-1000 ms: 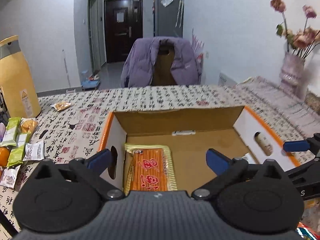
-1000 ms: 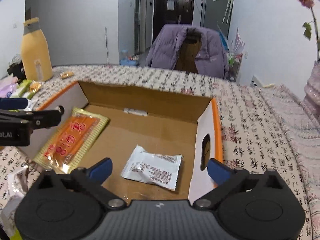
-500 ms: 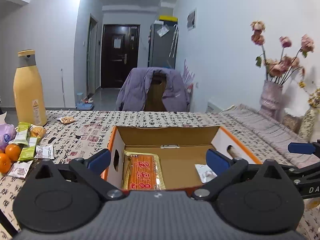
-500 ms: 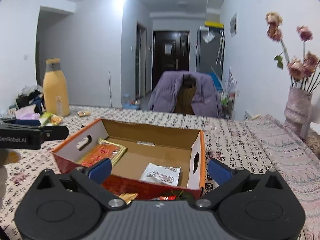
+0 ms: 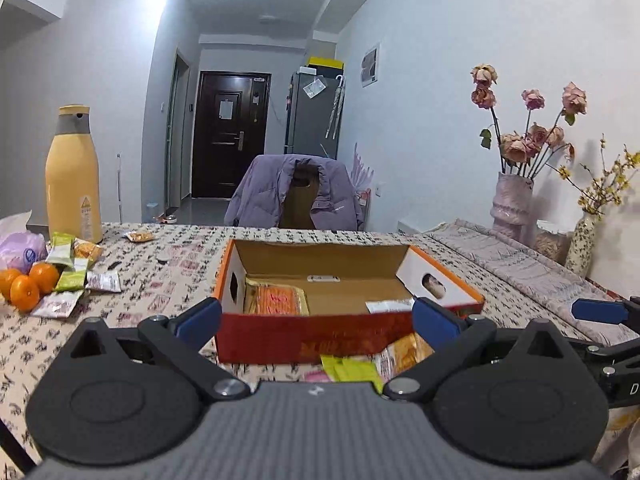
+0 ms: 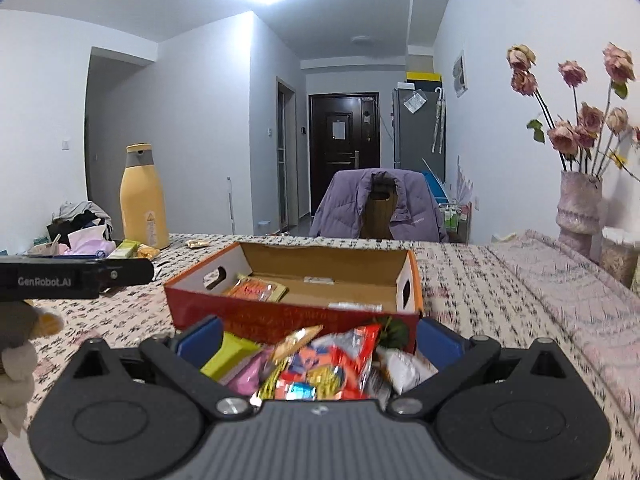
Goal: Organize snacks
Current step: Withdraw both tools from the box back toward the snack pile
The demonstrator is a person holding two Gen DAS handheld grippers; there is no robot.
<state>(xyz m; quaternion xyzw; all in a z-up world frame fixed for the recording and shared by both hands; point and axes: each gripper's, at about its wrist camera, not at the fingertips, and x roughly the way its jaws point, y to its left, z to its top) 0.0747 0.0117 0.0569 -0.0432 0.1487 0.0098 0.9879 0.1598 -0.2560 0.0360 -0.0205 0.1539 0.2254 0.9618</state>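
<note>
Both grippers, left (image 5: 316,316) and right (image 6: 318,338), hang spread apart and empty before the box (image 6: 296,314), probably choosing from the snack pile (image 6: 320,364).

One box (image 5: 320,336), roughly three oranges (image 5: 28,284).

White walls, dark door (image 5: 229,134) down the hall, purple jacket (image 5: 294,192) over a chair

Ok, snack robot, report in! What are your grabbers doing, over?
Left gripper open, empty. Right gripper open, over snack pile in front of cardboard box. Box holds orange packet and white packet. More snacks by oranges, nothing blocking.
</note>
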